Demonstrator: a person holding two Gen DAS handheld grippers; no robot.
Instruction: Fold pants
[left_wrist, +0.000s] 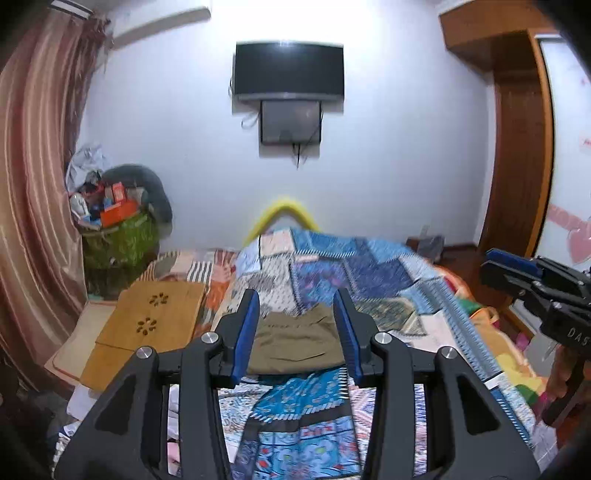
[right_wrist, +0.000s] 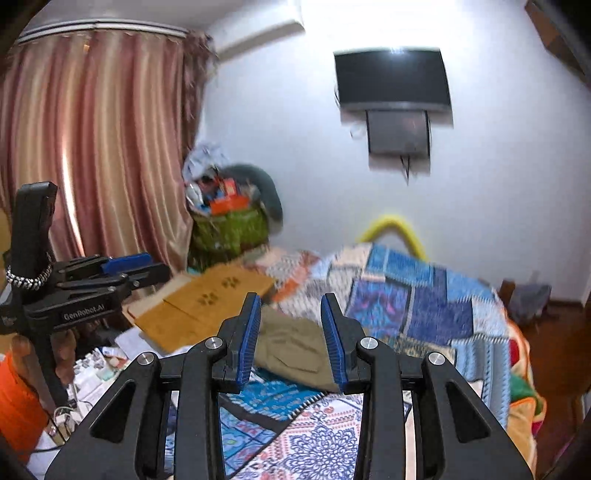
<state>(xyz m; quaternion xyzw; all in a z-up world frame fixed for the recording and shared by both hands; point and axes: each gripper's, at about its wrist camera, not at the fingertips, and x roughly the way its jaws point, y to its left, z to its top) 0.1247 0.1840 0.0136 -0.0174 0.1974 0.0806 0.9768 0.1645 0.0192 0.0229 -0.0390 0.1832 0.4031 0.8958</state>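
The olive-brown pants (left_wrist: 297, 343) lie folded into a compact bundle on the patchwork bedspread (left_wrist: 351, 273). They also show in the right wrist view (right_wrist: 295, 345). My left gripper (left_wrist: 297, 299) is open and empty, held above and short of the bundle. It shows from the side in the right wrist view (right_wrist: 155, 267). My right gripper (right_wrist: 290, 302) is open and empty, also raised short of the pants. It shows at the right edge of the left wrist view (left_wrist: 487, 262).
A wooden lap table (left_wrist: 147, 321) lies on the bed's left side. A green basket of clutter (left_wrist: 118, 236) stands by the curtain (left_wrist: 33, 166). A TV (left_wrist: 288, 70) hangs on the far wall. A wooden wardrobe (left_wrist: 517, 147) stands at right.
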